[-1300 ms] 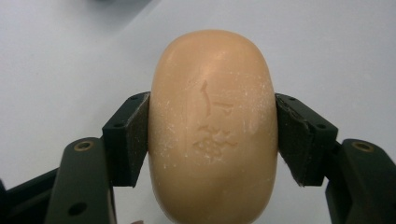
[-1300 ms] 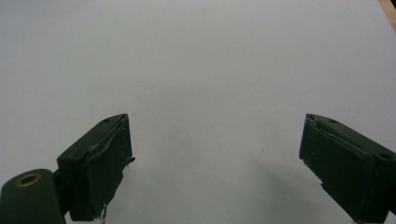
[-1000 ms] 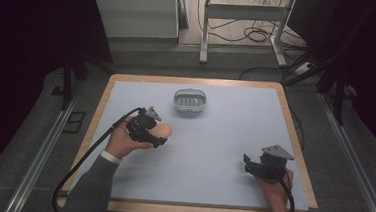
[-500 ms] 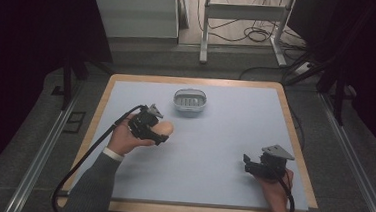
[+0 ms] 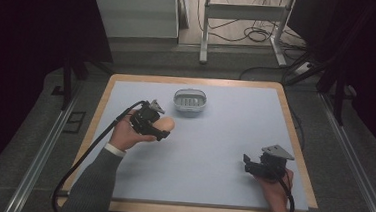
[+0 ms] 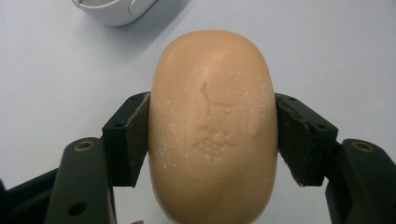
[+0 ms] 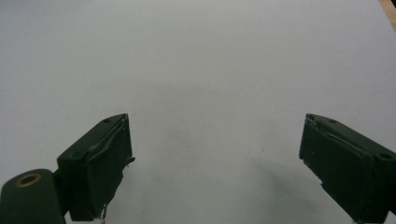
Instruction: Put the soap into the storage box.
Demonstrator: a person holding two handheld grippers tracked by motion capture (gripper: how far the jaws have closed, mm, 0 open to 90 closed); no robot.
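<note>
A peach-coloured oval bar of soap (image 6: 212, 126) with a stamped mark sits between the two black pads (image 6: 128, 137) of my left gripper (image 6: 212, 140), which is shut on it. In the high view that gripper (image 5: 160, 129) holds the soap (image 5: 167, 124) above the pale blue mat, left of centre. A white soap dish (image 5: 190, 100) stands just beyond it, and its rim (image 6: 109, 11) shows at the top of the left gripper view. My right gripper (image 5: 247, 163) rests at the near right of the mat; its jaws stand wide apart with nothing between them (image 7: 215, 163).
The pale blue mat (image 5: 224, 133) covers a wood-edged table (image 5: 294, 128). Beyond the table are a grey cabinet (image 5: 135, 12), a metal stand (image 5: 242, 14) and cables on the floor. Metal rails run along both sides of the table.
The left hand with the soap has shifted slightly toward the dish. The right hand has stayed where it was.
</note>
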